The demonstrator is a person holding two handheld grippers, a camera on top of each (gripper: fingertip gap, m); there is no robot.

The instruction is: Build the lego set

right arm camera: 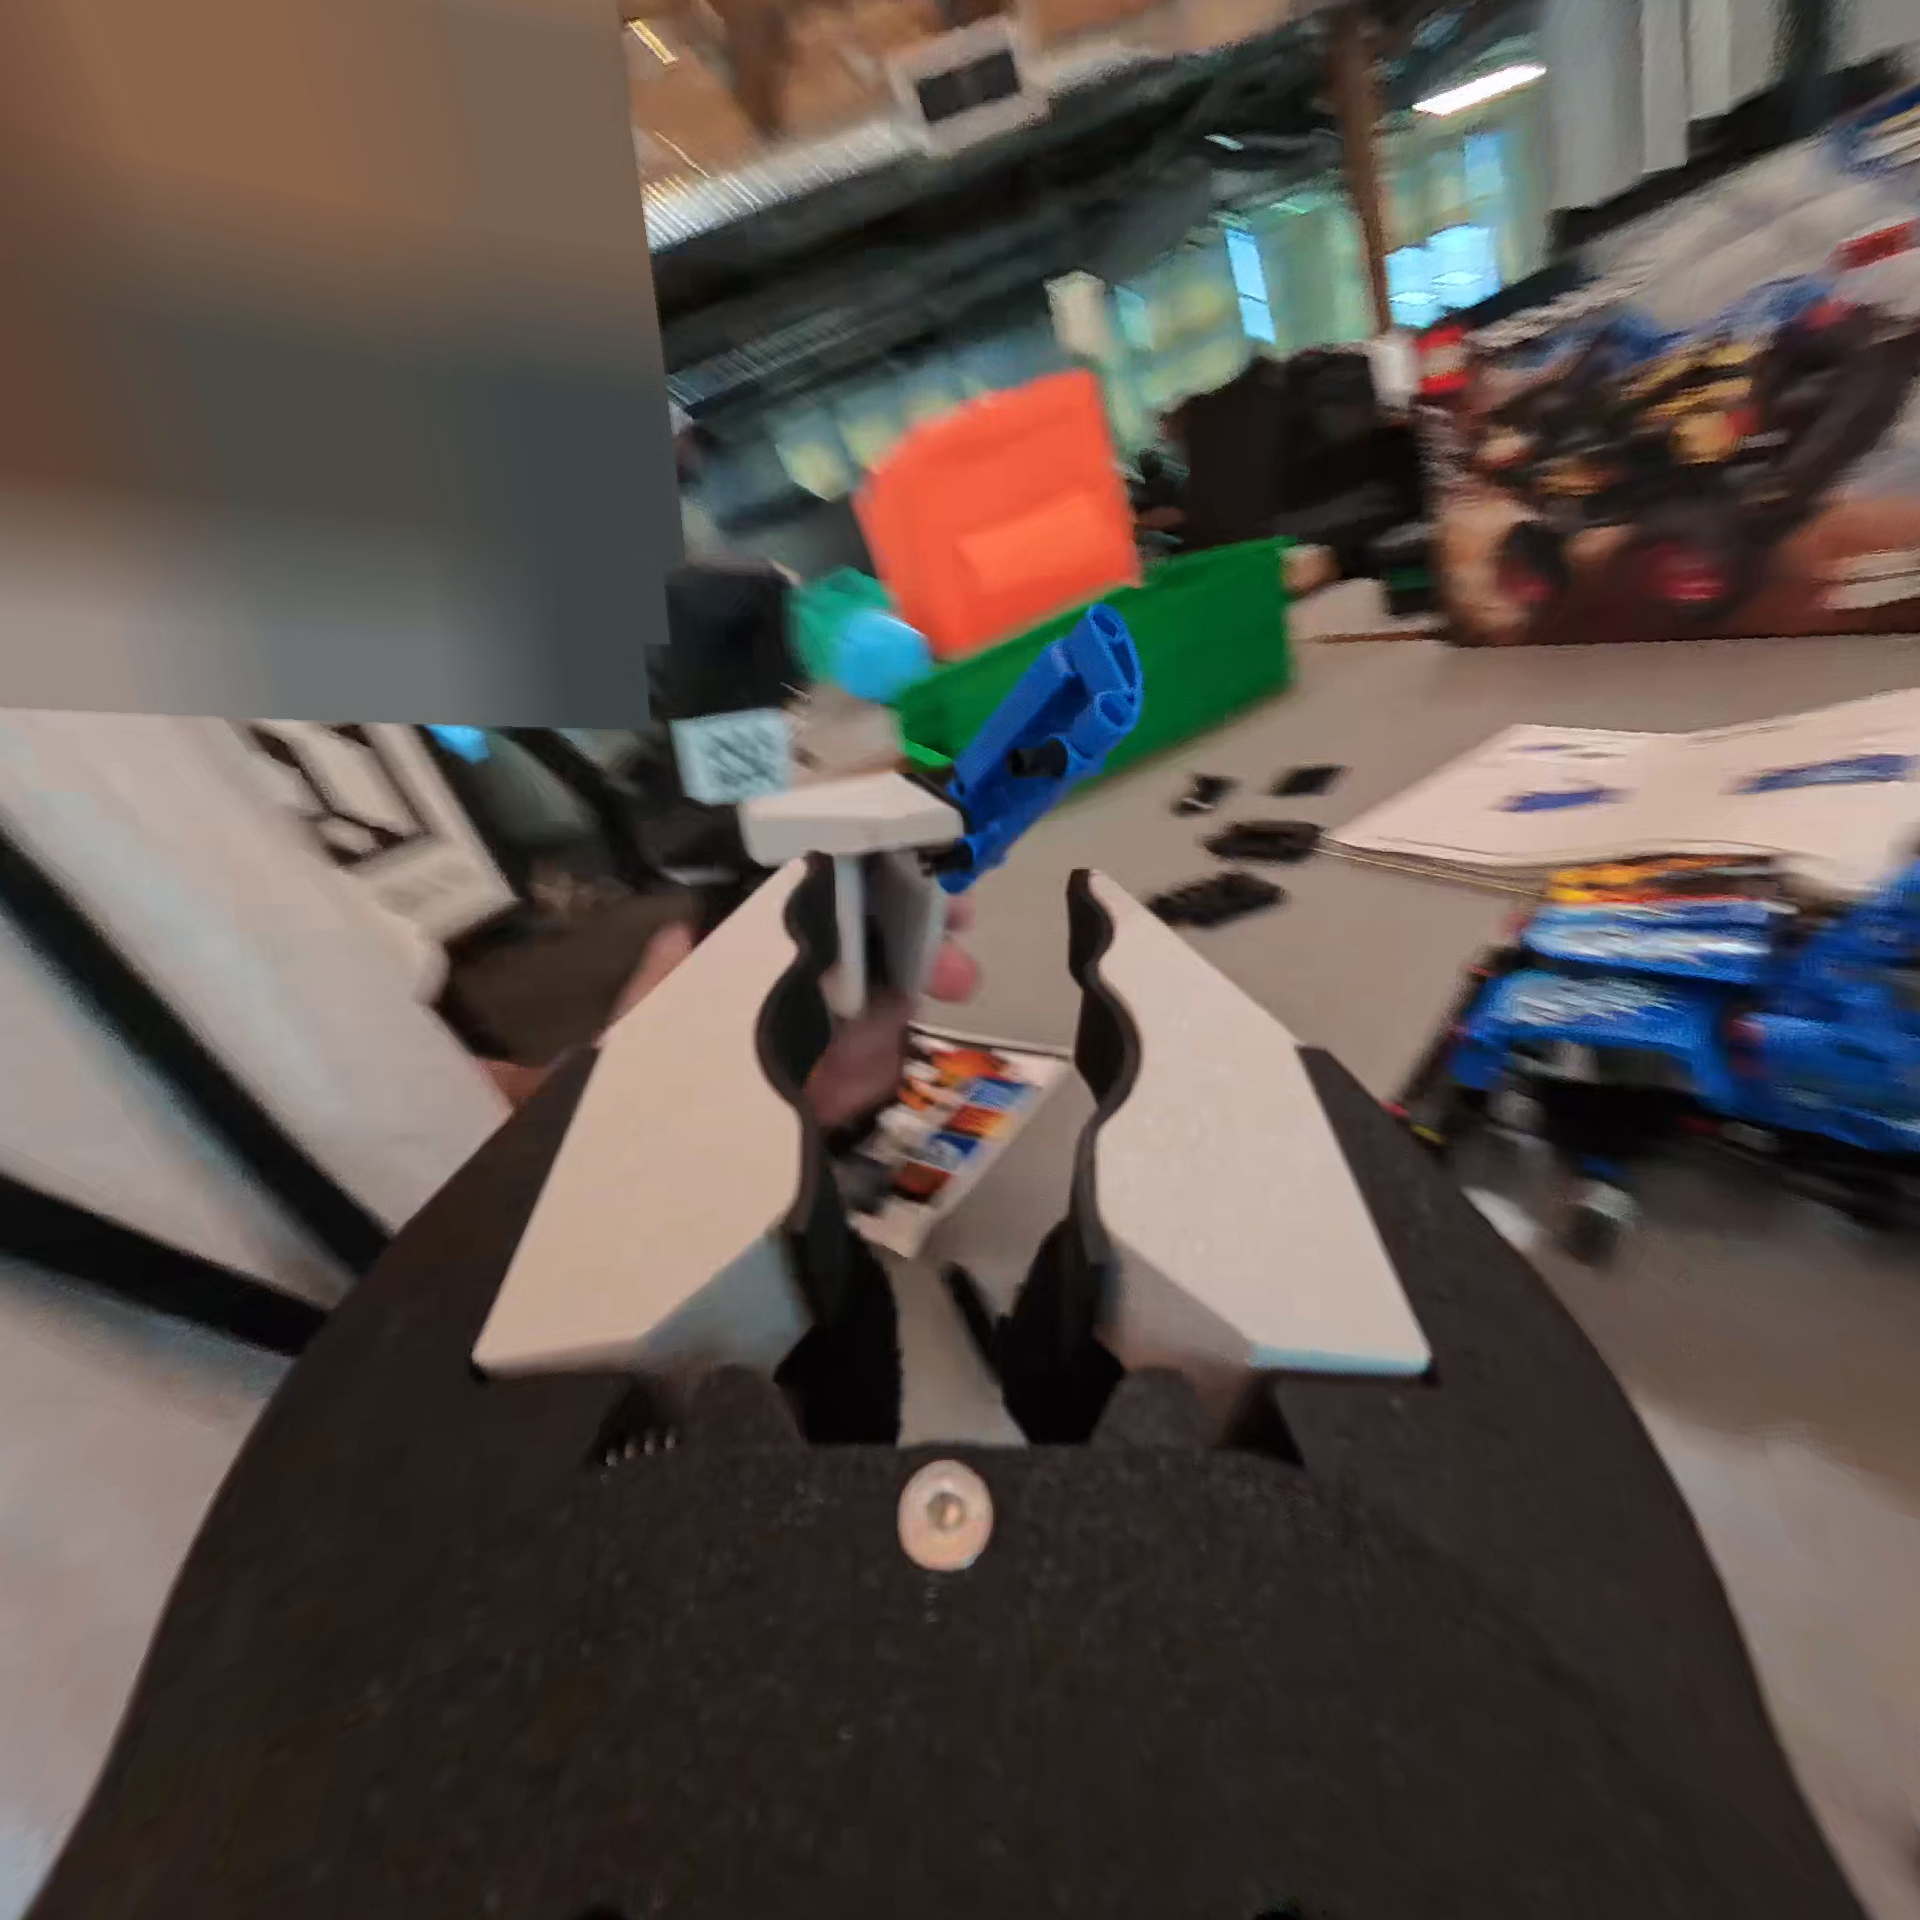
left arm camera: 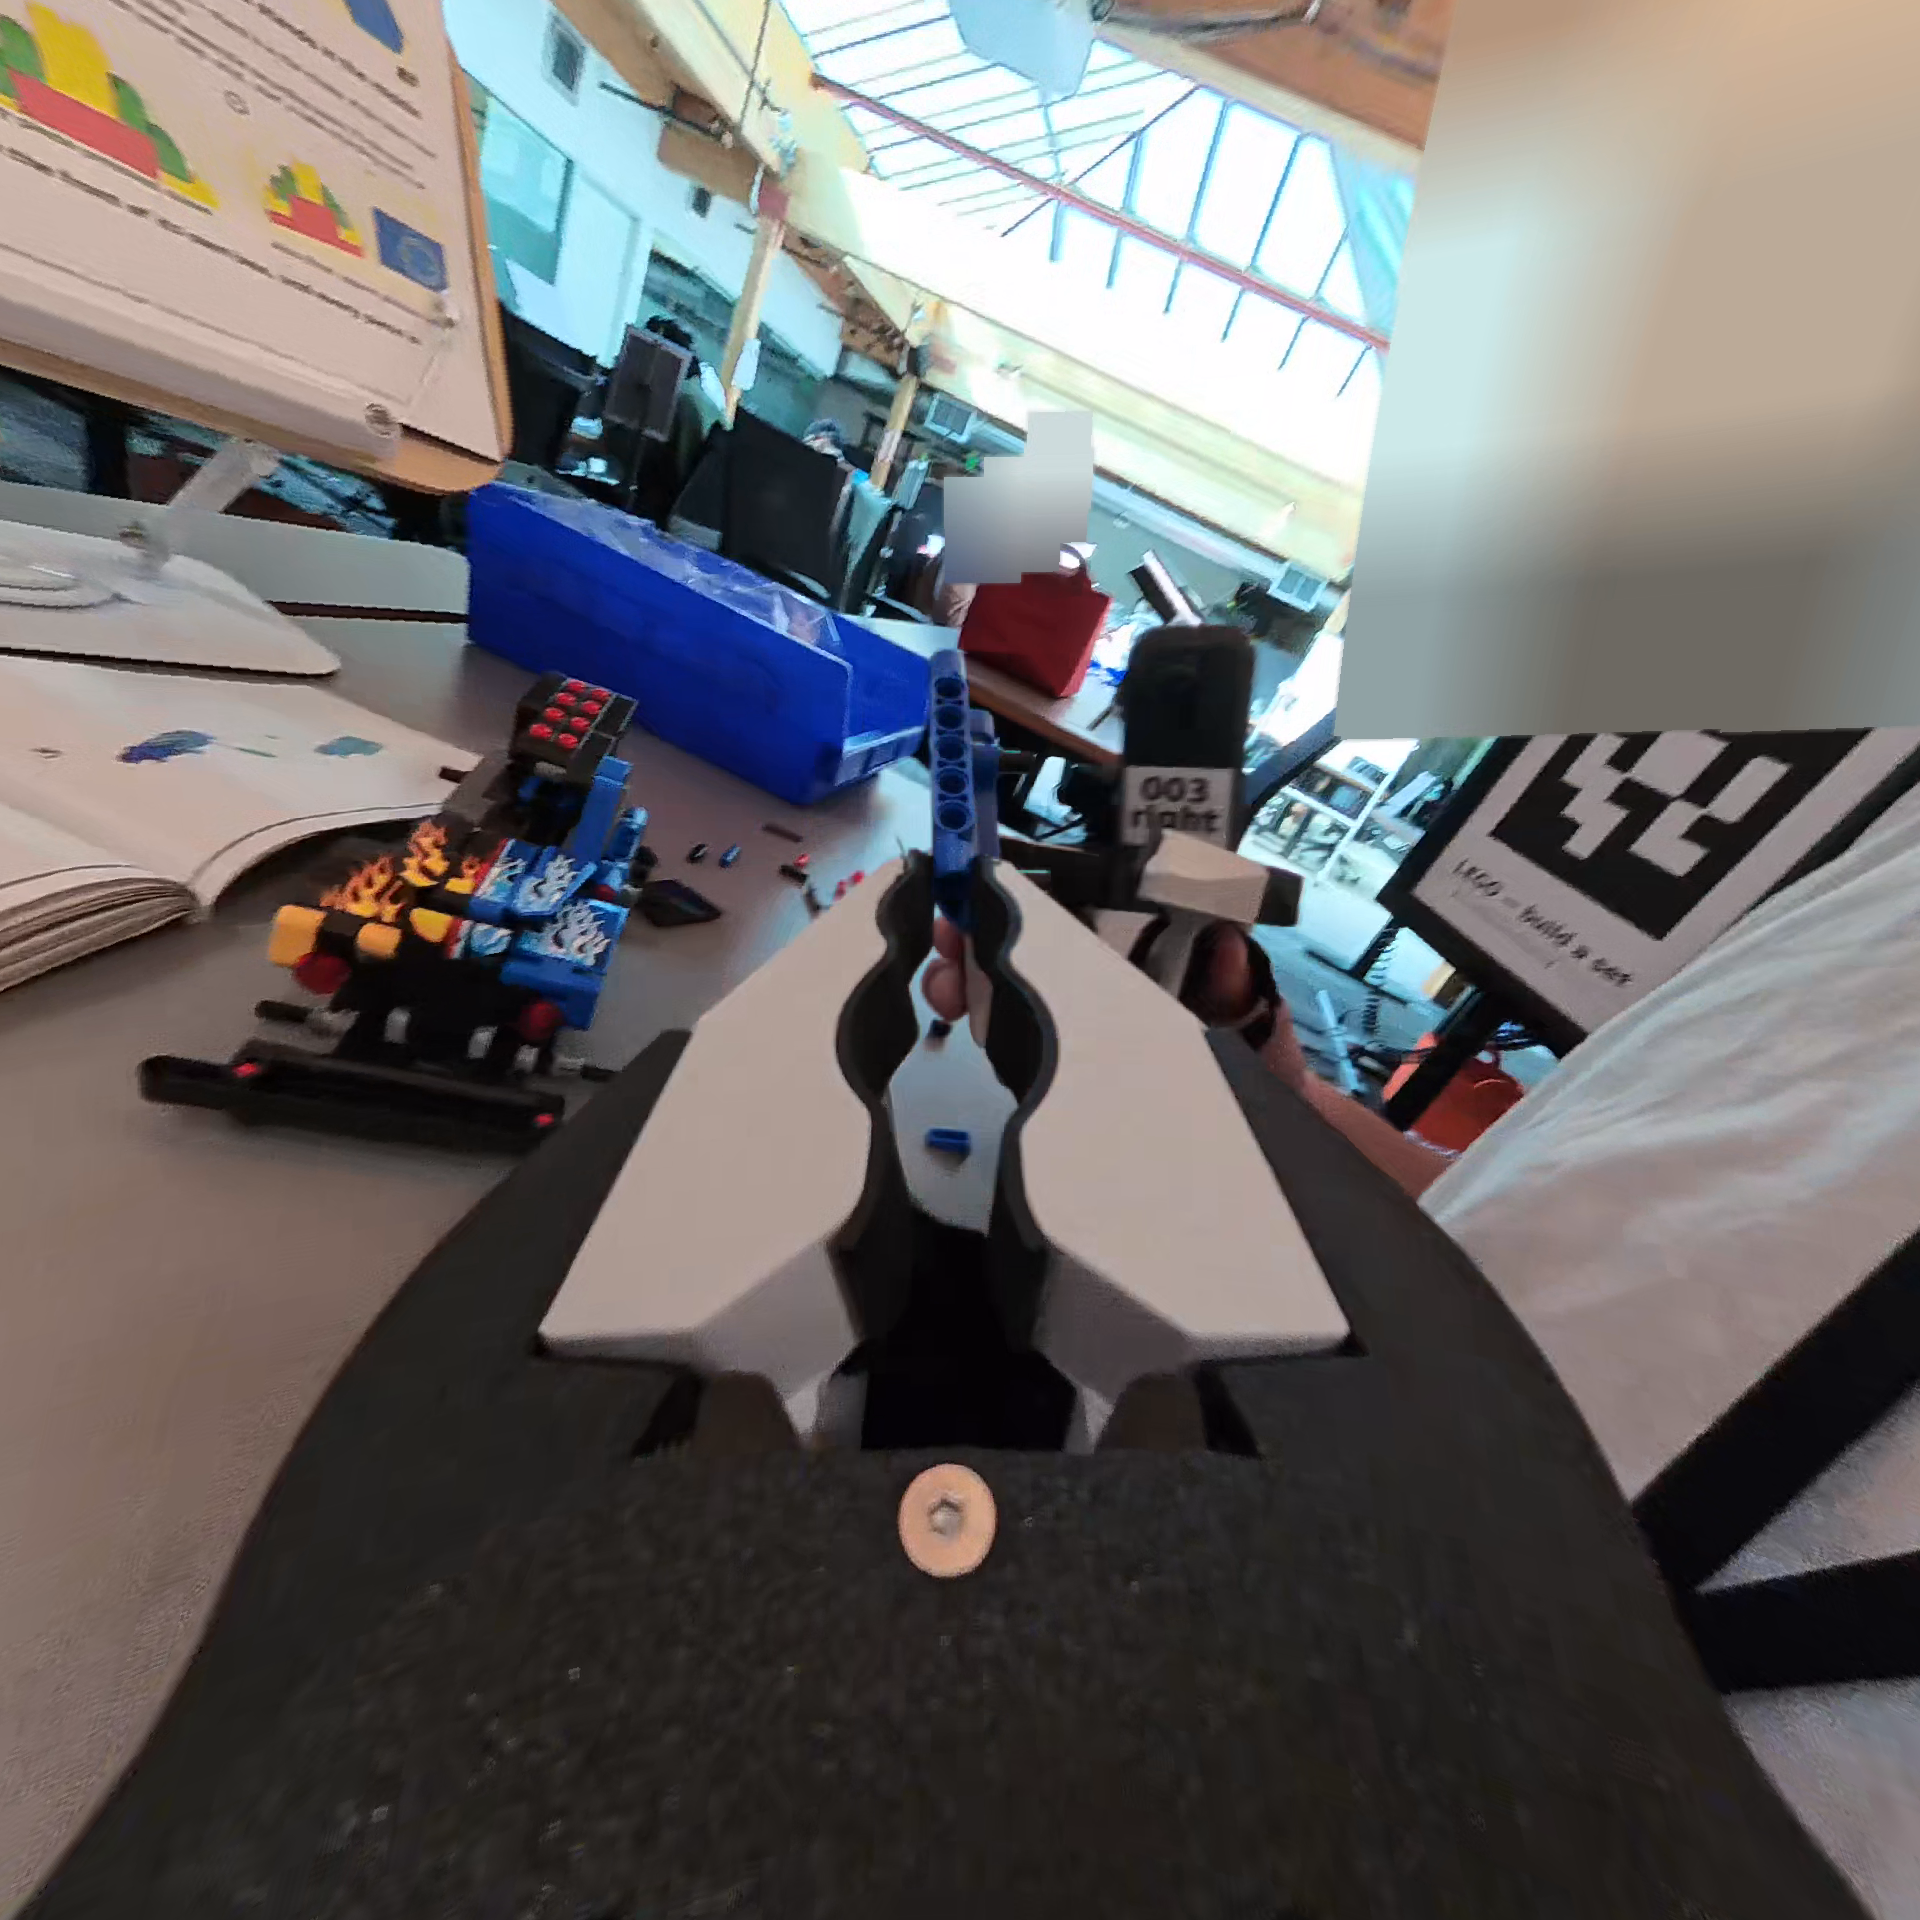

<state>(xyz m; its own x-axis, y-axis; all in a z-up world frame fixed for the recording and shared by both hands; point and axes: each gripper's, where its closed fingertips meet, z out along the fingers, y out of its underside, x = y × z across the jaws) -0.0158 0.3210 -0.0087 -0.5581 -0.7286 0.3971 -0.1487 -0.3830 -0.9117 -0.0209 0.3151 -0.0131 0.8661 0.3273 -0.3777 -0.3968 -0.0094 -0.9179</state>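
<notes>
Left gripper (left arm camera: pixel 951 883) I hold raised off the table, clenched on the blue beam (left arm camera: pixel 951 779), which stands upright. Right gripper (right arm camera: pixel 940 883) gapes empty. Only left view shows the lego model (left arm camera: pixel 457 914) sharply.

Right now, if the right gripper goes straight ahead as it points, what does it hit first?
Probably the blue beam held by the left gripper, just beyond the open right gripper. The view is blurred, so depth is uncertain.
</notes>
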